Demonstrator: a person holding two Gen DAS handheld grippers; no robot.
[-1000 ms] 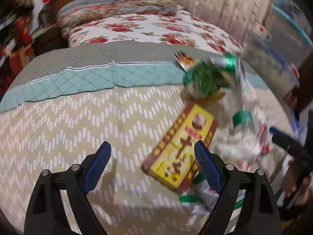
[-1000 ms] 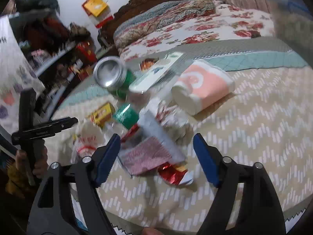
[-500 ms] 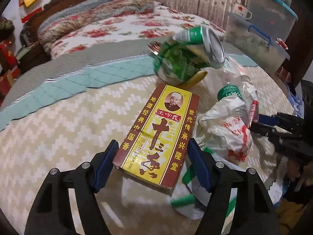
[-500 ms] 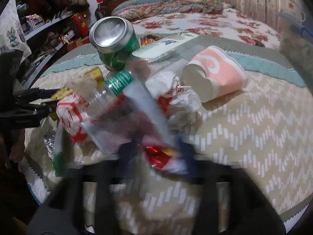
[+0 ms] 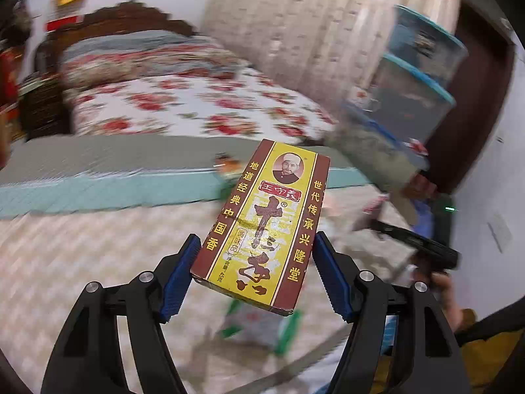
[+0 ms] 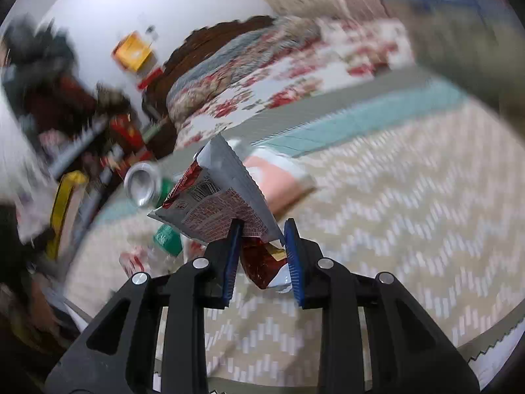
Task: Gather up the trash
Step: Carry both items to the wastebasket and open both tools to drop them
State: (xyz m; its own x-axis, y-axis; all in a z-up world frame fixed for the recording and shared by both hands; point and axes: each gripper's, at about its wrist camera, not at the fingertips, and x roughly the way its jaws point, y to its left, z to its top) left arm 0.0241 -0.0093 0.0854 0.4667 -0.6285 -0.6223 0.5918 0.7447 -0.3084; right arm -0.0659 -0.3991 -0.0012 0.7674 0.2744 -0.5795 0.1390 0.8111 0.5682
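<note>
My left gripper [image 5: 254, 252] is shut on a yellow and brown spice box [image 5: 262, 223] and holds it lifted above the bed. My right gripper [image 6: 261, 229] is shut on a silver and red snack wrapper [image 6: 223, 197], also lifted off the bed. Behind the wrapper lie a green can [image 6: 142, 184], a pink paper cup [image 6: 279, 180] and a green-capped bottle [image 6: 167, 238], all blurred. A white and green bag [image 5: 259, 325] lies under the box.
The bed has a beige zigzag cover [image 6: 393, 213], a teal band [image 5: 98, 190] and a floral quilt [image 5: 183, 108]. Clear storage bins [image 5: 413, 75] stand at the right. Cluttered shelves [image 6: 65, 115] stand at the left. The other gripper [image 5: 416, 243] shows at the right.
My left gripper closed on the spice box and lifted it off the bed. My right gripper closed on the snack wrapper and raised it. Both views swung upward.
</note>
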